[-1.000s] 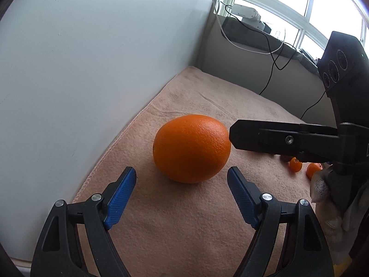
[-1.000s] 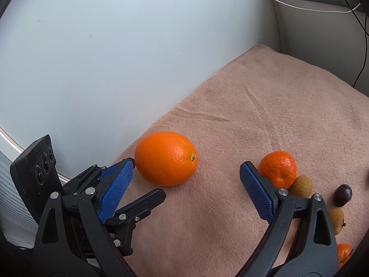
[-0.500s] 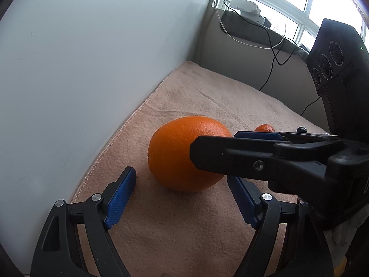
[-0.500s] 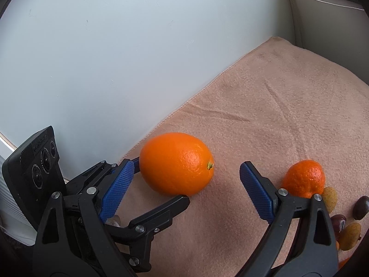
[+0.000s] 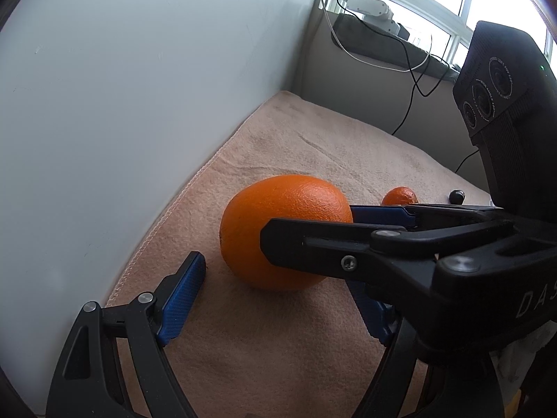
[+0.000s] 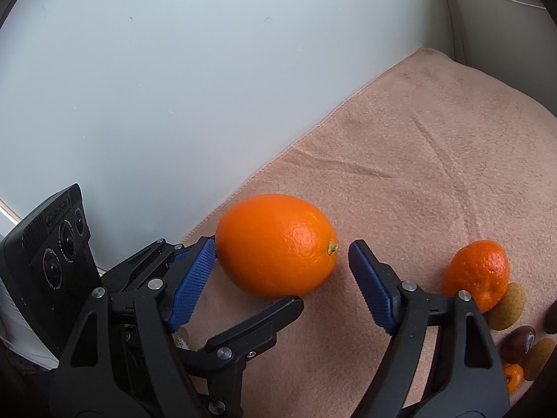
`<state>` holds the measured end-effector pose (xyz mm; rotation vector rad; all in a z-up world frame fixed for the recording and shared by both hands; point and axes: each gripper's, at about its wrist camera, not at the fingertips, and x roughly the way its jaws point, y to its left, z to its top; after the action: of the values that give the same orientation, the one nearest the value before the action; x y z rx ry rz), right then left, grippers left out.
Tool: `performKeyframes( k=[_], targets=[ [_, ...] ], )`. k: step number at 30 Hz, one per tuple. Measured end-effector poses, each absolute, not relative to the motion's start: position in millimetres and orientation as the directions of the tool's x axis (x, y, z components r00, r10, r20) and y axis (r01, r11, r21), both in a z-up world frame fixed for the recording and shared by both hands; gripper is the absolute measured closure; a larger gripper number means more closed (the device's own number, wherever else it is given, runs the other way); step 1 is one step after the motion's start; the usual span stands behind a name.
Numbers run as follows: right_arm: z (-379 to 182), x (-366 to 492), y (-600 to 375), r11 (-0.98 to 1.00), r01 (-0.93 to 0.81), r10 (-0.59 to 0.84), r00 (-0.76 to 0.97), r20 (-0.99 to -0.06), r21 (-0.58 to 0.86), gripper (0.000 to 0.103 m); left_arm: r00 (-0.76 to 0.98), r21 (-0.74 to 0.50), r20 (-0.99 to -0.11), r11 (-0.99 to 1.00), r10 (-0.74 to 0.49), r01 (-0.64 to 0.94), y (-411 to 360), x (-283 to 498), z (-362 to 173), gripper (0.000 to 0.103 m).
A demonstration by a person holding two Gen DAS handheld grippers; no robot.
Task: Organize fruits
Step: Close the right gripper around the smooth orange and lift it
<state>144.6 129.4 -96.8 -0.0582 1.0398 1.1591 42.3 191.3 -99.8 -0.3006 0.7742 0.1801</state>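
A large orange [image 5: 278,233] [image 6: 275,244] lies on the pink towel [image 5: 313,153] [image 6: 435,174] close to the white wall. My left gripper [image 5: 278,296] is open, its blue pads just short of the orange on either side. My right gripper [image 6: 285,278] is open too and straddles the orange from the other side; its black finger [image 5: 348,254] crosses in front of the orange in the left wrist view. Neither gripper holds anything.
A small mandarin [image 6: 480,278] [image 5: 400,196] lies right of the orange, beside several small brown and dark fruits [image 6: 511,306]. The white wall [image 6: 209,87] borders the towel's edge. Cables and a window ledge [image 5: 400,45] lie beyond the towel.
My right gripper has moved in toward the orange, and its fingers now flank it. In the left wrist view its finger has slid left across the orange. The left gripper stays open.
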Motion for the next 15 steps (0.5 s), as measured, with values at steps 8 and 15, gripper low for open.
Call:
performKeyframes(
  k=[8,15],
  targets=[
    [-97.6,135.7,137.1,0.439,-0.785,0.718,0.014,-0.696,0.437,0.028,0.712,-0.189,-0.701,0.949,0.049,-0.252,186.7,41.8,-97.7,0.026],
    [-98.3,127.2,132.6,0.45,-0.781,0.719,0.03,-0.694,0.433,0.029,0.719,-0.17,-0.692,0.953,0.066,-0.252,181.7,36.8,-92.9,0.028]
  ],
)
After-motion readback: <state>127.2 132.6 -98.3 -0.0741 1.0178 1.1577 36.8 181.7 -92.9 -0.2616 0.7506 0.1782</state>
